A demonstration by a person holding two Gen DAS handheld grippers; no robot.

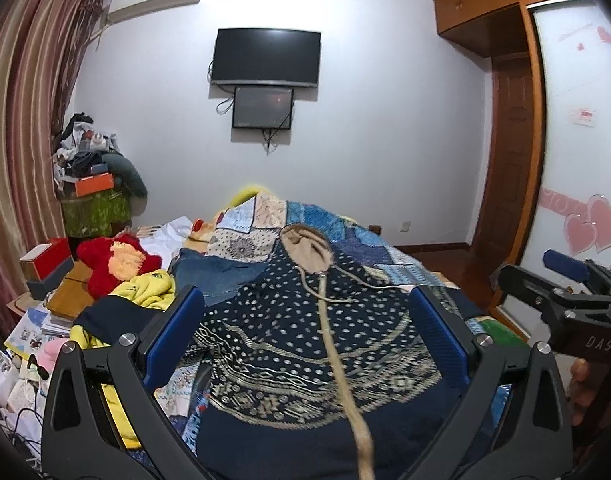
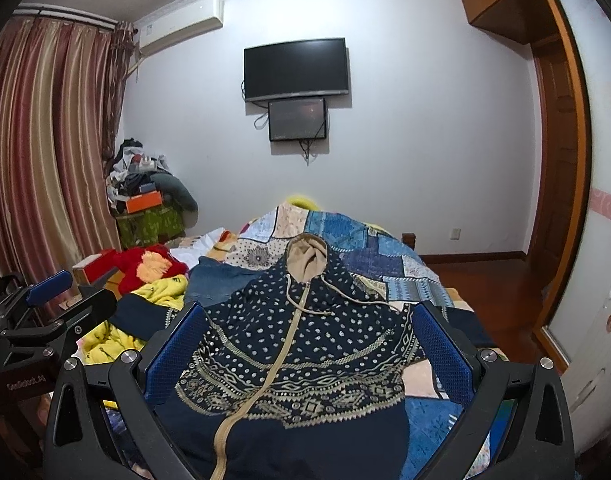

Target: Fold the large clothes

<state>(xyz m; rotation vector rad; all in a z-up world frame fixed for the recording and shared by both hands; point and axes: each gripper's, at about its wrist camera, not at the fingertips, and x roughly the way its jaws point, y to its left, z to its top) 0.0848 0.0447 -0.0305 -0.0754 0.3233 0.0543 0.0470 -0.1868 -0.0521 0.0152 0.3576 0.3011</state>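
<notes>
Navy zip-up hoodie w/ beige dot-and-band pattern (image 1: 305, 332) lies spread flat, front up, zip closed, on patchwork blue quilt covering bed (image 1: 369, 248); beige-lined hood (image 2: 307, 258) points to far edge, hem at near edge. Left gripper (image 1: 305, 332) hovers over hoodie's lower part, blue-padded jaws wide apart, gripping nothing. Right gripper (image 2: 305, 344) likewise over hoodie, jaws apart, empty. Along bed's left edge: folded blue jeans (image 1: 213, 276), yellow garment (image 1: 149, 286), red fluffy item (image 1: 113, 262).
</notes>
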